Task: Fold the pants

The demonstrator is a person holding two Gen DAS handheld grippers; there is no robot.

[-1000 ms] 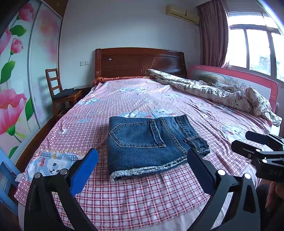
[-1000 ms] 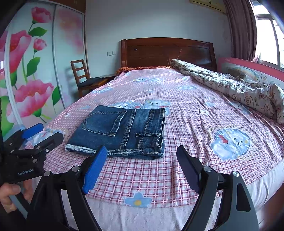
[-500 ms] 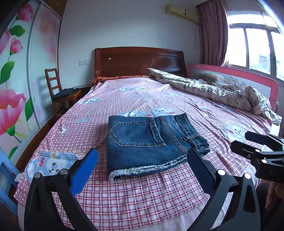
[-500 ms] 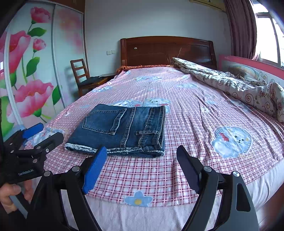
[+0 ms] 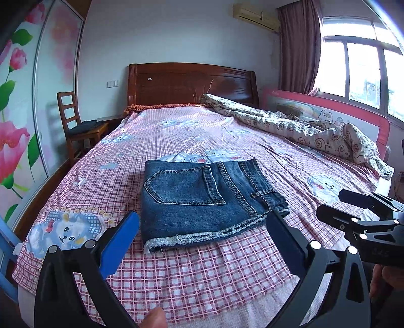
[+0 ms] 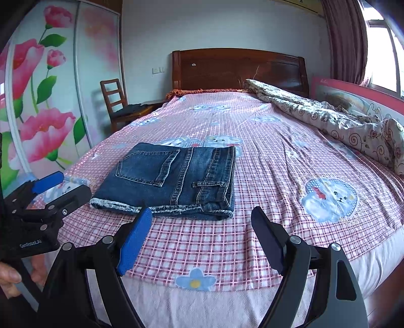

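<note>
A bed (image 5: 252,141) covered with a pink checked sheet printed with cartoon animals fills both wrist views. At its far end a dark wooden headboard (image 5: 192,83) stands against a pale wall. A crumpled patterned quilt (image 5: 303,128) is heaped along the window side of the bed, beside a pink guard rail (image 5: 328,111). On the opposite side of the bed a wooden chair (image 5: 75,126) is set near the headboard, and wardrobe doors (image 6: 50,88) painted with large pink flowers run along that wall. A window (image 5: 358,65) with a drawn-back curtain is seen past the guard rail, and an air conditioner (image 5: 255,15) is mounted high above it.

The denim pants (image 5: 202,199) lie folded flat on the bed near its foot edge, back pocket upward, frayed hem toward the cameras.

The left gripper (image 5: 202,227) is held above the foot of the bed with its jaws spread wide and nothing between the pads; the pants are seen beyond them, untouched. The right gripper (image 6: 202,219) is held likewise, jaws wide and empty, apart from the pants. Each gripper appears at the edge of the other's view.

Compared with a second earlier, nothing on the bed is seen to have shifted: the pants remain in the same fold and place, and both grippers are unchanged in position and opening.
</note>
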